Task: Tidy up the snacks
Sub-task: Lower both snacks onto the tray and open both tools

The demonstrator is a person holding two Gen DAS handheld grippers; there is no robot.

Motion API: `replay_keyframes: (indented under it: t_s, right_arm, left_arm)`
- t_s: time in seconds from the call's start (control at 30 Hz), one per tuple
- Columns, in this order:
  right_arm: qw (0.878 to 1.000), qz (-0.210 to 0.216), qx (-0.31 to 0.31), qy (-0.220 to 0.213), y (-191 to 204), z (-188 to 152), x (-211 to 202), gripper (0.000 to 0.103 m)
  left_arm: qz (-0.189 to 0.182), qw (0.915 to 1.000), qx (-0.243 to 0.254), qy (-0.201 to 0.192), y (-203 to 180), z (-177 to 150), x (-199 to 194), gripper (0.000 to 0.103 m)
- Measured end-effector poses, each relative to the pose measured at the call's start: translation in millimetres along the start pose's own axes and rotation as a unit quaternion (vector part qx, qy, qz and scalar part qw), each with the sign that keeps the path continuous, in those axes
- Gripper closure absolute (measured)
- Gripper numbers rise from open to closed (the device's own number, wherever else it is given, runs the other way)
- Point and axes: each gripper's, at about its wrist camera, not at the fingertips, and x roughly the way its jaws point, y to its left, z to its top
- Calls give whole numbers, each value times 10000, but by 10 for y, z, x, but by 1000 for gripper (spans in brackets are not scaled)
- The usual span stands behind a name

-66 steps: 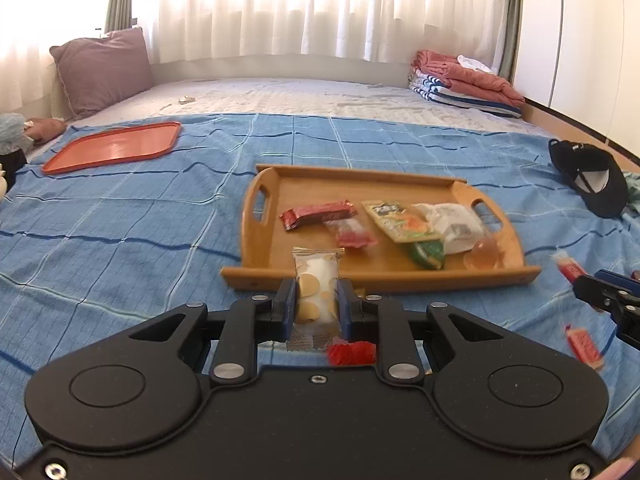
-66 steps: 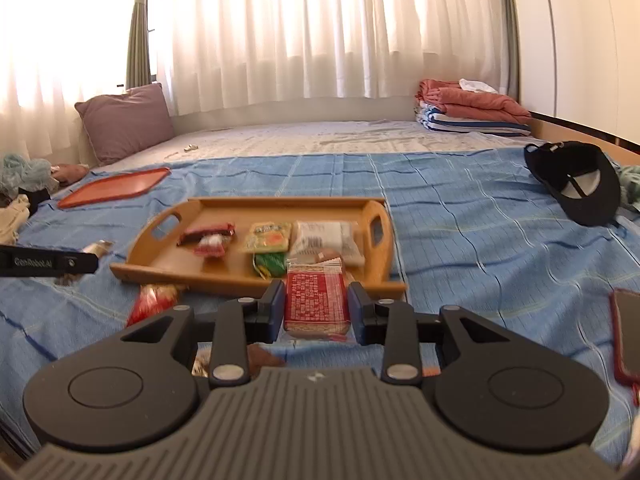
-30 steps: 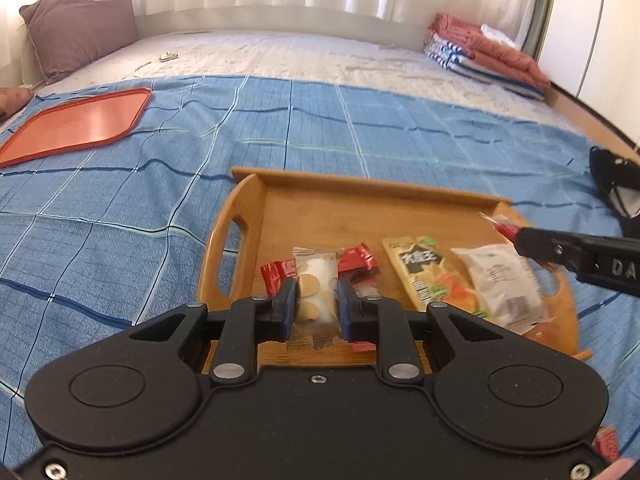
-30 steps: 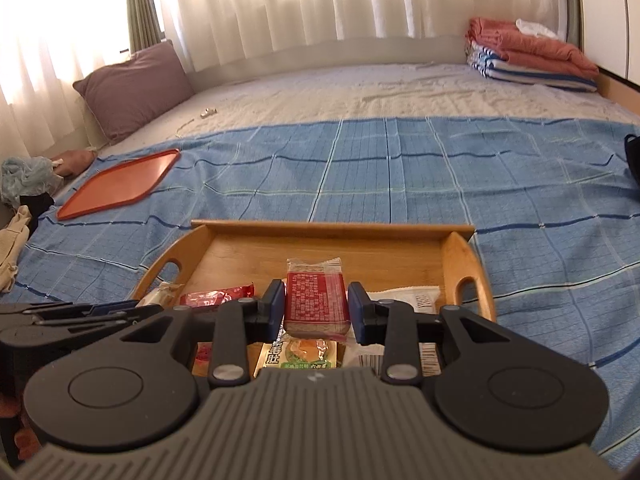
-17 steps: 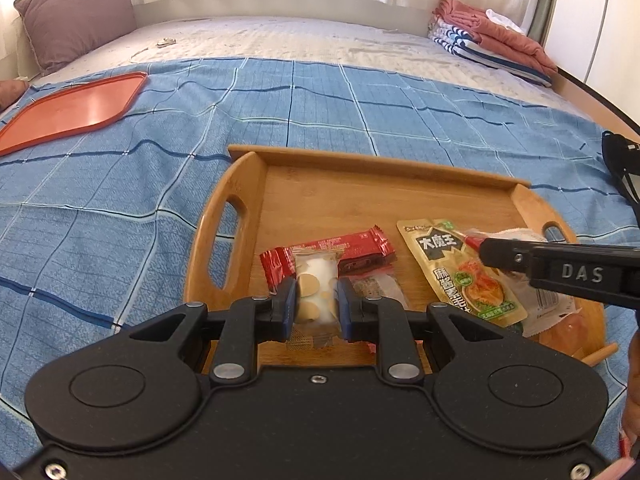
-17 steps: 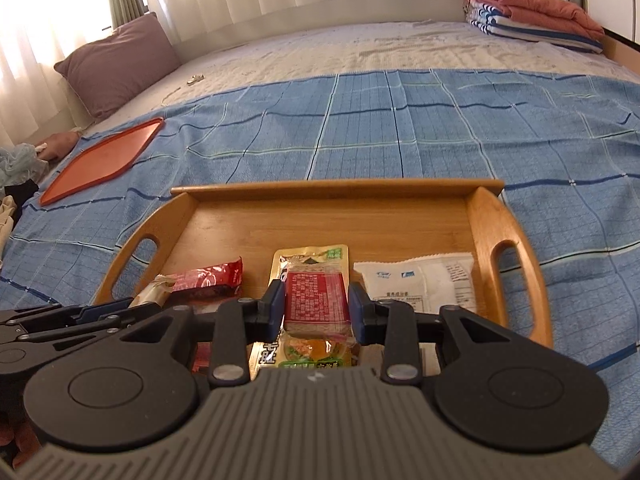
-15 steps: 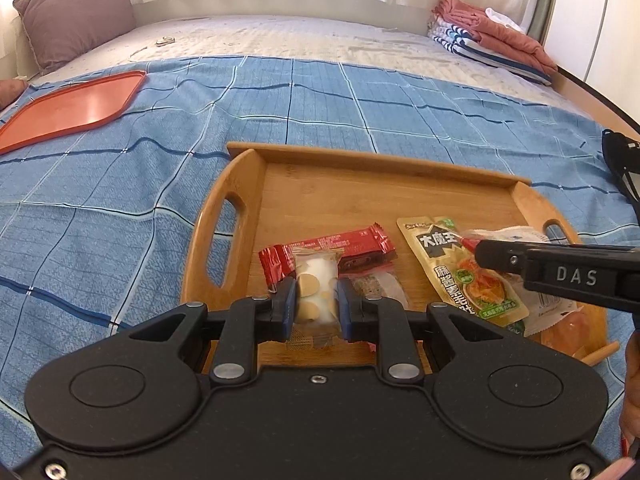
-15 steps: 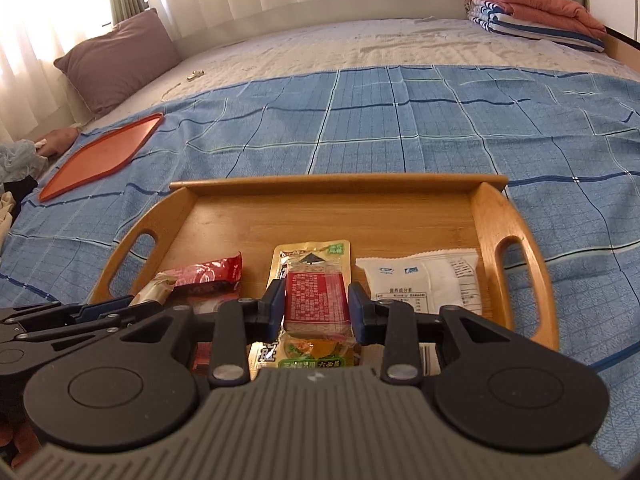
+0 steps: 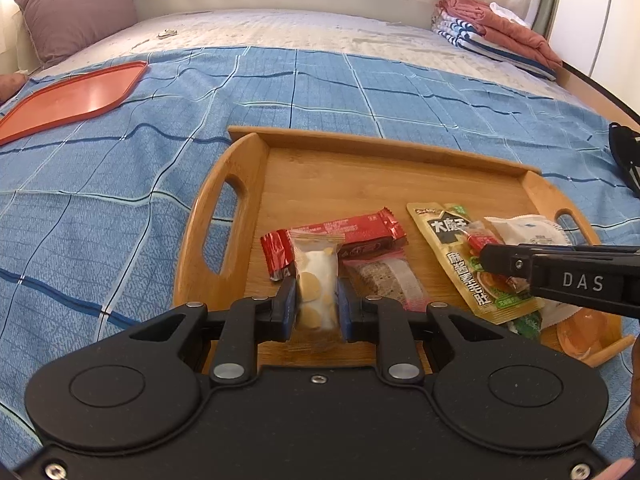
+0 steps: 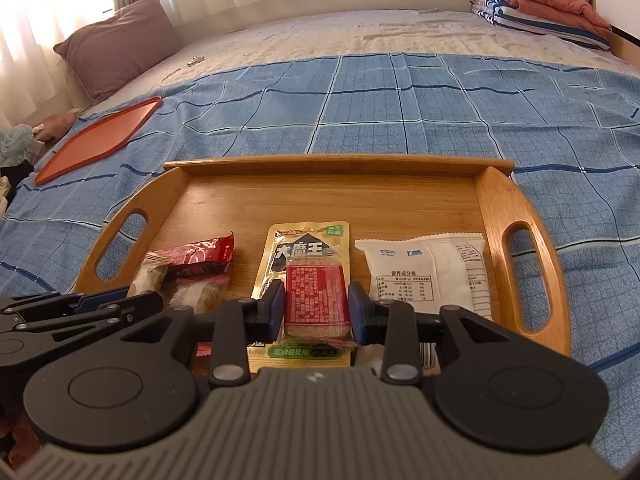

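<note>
A wooden tray (image 9: 248, 168) (image 10: 492, 208) with handles lies on the blue checked bedspread. In it lie a red bar wrapper (image 9: 352, 232) (image 10: 196, 256), a yellow-black pouch (image 9: 460, 256) (image 10: 308, 248), a white packet (image 10: 424, 272) (image 9: 532, 228) and a clear-wrapped cake (image 9: 388, 280). My left gripper (image 9: 317, 300) is shut on a clear pack of round biscuits (image 9: 316, 280), low over the tray's near left part. My right gripper (image 10: 316, 308) is shut on a red snack packet (image 10: 316, 300) over the yellow-black pouch; it shows in the left wrist view (image 9: 492, 256) from the right.
An orange plastic tray (image 9: 68, 100) (image 10: 96, 144) lies on the bedspread at the far left. A mauve pillow (image 9: 76, 8) stands at the back left, folded blankets (image 9: 496, 32) at the back right. A black cap (image 9: 628, 160) lies right of the tray.
Both grippers have carried their packets from in front of the tray to low over it. In the last half second they have sunk slightly closer to the tray floor.
</note>
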Motion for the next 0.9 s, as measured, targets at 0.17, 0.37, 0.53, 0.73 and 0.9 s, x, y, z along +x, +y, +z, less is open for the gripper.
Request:
replay_keyframes:
  t_s: [0.17,0.37,0.53,0.73,0.9]
  right_arm:
    - [10000,-8,-22,-16,7,-7,-1,63]
    - [9999,61,33,-87,9,-9,-76,45]
    - [9998,125,0,-176,41,-2,-214,42]
    - [9990,208,-43,-386,76,5,-507,37]
    - [9985,179,-140,-507,116,-32,-816,32]
  left_arm:
    - [35,10000,13,-9,6,-10,6,79]
    - [134,9998,-10,-132,14,9,-90,52]
    - [210,9995,13,-223,11,1,-234,43]
    - [203,9988,183,-399,-27,-79,-551,34]
    - [121,9981,190,-580,-44,-206,-936,26]
